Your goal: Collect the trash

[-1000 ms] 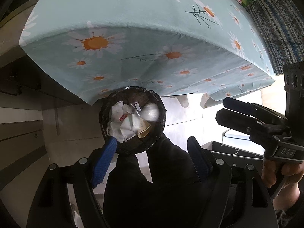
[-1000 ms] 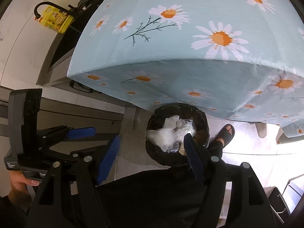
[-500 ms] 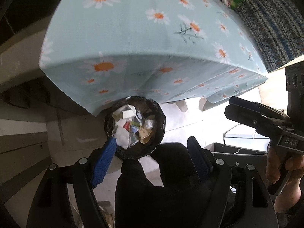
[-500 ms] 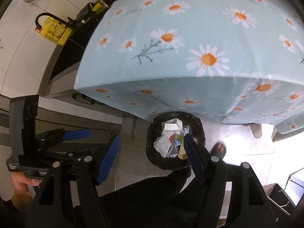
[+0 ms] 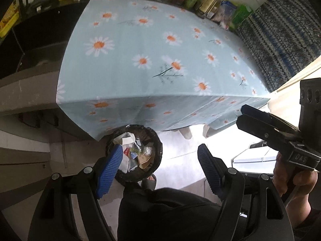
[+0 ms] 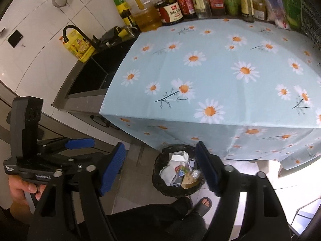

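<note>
A black-lined trash bin (image 5: 154, 150) stands on the floor under the table's front edge, holding crumpled paper, wrappers and a cardboard scrap (image 5: 130, 150); it also shows in the right wrist view (image 6: 158, 172). My left gripper (image 5: 160, 168) is open and empty, high above the bin. My right gripper (image 6: 160, 166) is open and empty too, also above the bin. Each gripper shows in the other's view: the right one (image 5: 266, 126) at the right, the left one (image 6: 66, 144) at the left. No trash shows on the daisy tablecloth (image 6: 220, 76).
Bottles and packets (image 6: 180, 6) line the table's far edge. A black sink with a faucet (image 6: 90, 60) lies left of the table. A patterned cloth (image 5: 280, 36) hangs at the right. The person's dark trousers and sandalled foot (image 6: 202, 204) are beside the bin.
Both grippers have risen and pulled back from the bin. The bin looks smaller and the tabletop and bottles have come into view. Both stay open and empty.
</note>
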`<state>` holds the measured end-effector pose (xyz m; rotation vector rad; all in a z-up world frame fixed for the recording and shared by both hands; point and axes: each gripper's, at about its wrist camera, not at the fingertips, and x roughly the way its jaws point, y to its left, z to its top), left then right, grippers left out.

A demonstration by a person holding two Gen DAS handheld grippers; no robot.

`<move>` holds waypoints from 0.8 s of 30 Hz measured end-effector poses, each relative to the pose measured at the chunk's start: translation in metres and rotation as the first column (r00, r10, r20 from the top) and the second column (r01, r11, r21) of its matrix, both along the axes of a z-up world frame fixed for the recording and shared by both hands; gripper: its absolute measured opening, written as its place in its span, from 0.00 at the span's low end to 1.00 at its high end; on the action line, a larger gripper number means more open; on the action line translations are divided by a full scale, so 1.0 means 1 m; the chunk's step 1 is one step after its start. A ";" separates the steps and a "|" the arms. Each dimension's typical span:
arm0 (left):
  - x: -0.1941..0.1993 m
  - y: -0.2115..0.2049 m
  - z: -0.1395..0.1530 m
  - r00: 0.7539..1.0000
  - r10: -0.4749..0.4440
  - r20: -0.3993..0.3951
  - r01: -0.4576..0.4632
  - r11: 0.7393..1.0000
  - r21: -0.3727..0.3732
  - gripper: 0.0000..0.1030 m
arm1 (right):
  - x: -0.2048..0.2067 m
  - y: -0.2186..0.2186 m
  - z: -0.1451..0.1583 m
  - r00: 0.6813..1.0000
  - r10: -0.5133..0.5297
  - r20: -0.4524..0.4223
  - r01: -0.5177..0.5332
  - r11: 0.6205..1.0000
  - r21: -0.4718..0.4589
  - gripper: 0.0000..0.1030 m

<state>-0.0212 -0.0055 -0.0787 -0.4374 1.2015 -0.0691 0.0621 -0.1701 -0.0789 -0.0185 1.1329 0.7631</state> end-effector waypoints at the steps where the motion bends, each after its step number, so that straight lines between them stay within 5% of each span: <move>1: -0.002 -0.004 0.006 1.000 0.002 0.009 -0.002 1.000 0.007 0.72 | -0.002 -0.006 0.005 1.000 0.002 0.022 -0.002 1.000 0.000 0.77; 7: -0.014 -0.021 0.030 0.999 0.037 0.039 -0.038 0.999 0.025 0.72 | -0.006 -0.035 0.027 0.997 -0.003 0.071 0.003 1.000 0.007 0.77; 12: -0.022 -0.032 0.049 0.995 0.068 0.072 -0.071 0.996 0.045 0.73 | -0.011 -0.059 0.044 0.996 -0.011 0.094 0.007 0.999 0.047 0.89; 16: -0.029 -0.043 0.063 0.991 0.078 0.108 -0.086 0.993 0.079 0.88 | -0.017 -0.077 0.053 0.994 -0.022 0.110 0.015 0.998 0.064 0.91; 24: -0.039 -0.066 0.080 0.985 0.079 0.153 -0.101 0.985 0.140 0.93 | -0.027 -0.109 0.064 0.988 -0.048 0.146 0.037 0.996 0.080 0.95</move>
